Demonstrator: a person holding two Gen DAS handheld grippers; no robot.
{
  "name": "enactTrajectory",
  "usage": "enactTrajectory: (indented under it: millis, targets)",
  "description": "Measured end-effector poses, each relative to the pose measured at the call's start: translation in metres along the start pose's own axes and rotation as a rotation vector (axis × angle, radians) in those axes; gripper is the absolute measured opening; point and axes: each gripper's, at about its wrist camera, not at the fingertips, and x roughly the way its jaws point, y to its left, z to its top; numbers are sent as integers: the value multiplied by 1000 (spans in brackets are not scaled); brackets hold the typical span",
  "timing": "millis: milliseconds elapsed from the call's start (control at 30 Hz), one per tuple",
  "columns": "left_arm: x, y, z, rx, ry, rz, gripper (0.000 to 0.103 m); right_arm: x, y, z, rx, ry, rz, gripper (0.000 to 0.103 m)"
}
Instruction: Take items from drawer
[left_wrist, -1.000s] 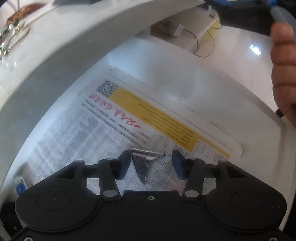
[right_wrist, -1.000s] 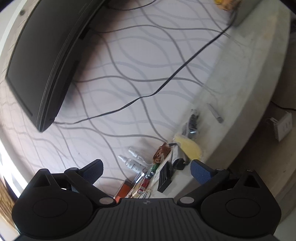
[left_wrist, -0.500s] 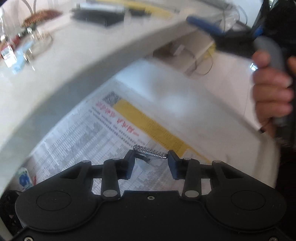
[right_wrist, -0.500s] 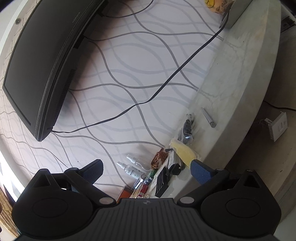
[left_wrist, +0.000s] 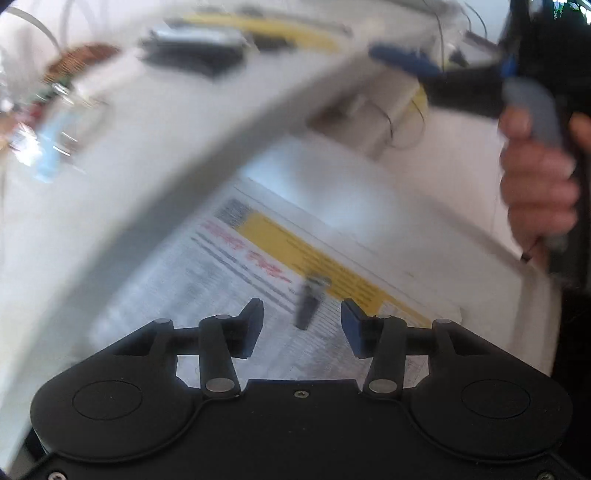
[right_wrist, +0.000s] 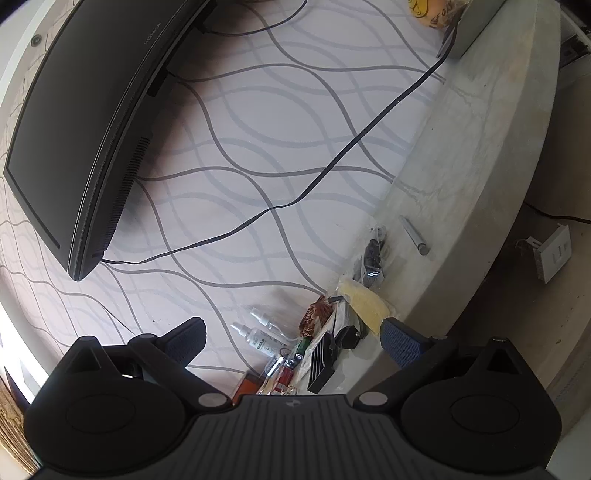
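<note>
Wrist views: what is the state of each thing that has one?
Drawer: open.
Metal piece: between the pads, not gripped, blurred.
Left tool: jaws opening, gripping nothing.
Right tool: open, empty.
Television: screen dark.

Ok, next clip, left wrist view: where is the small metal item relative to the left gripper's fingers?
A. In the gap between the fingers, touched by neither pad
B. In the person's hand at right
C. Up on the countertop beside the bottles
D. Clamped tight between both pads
A. The small metal item shows blurred over the printed paper lining the drawer, in the gap of the left gripper, whose jaws are opening with clear space either side.
</note>
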Motion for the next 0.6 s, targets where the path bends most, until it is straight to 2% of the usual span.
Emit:
enactTrajectory:
  millis: [67,167,267,333,367,400,600]
  targets:
    - [14,-5,0,13,11,-14,46,0,-1,0,3,5,3,103]
    - [23,-9,5,40,-10,22,46,0,-2,1,8,8,5,103]
    - [26,-8,9,41,-30,18,43,0,-3,1,12,10,6,103]
    - [27,-7,11,37,-39,8,28,0,-3,1,13,9,4,103]
    - [28,-6,12,36,-41,11,11,0,-3,1,13,9,2,103]
    - [29,-5,13,33,-38,21,7,0,-3,1,14,8,0,103]
    - [17,4,9,-32,-47,31,6,1,-3,0,11,3,-5,103]
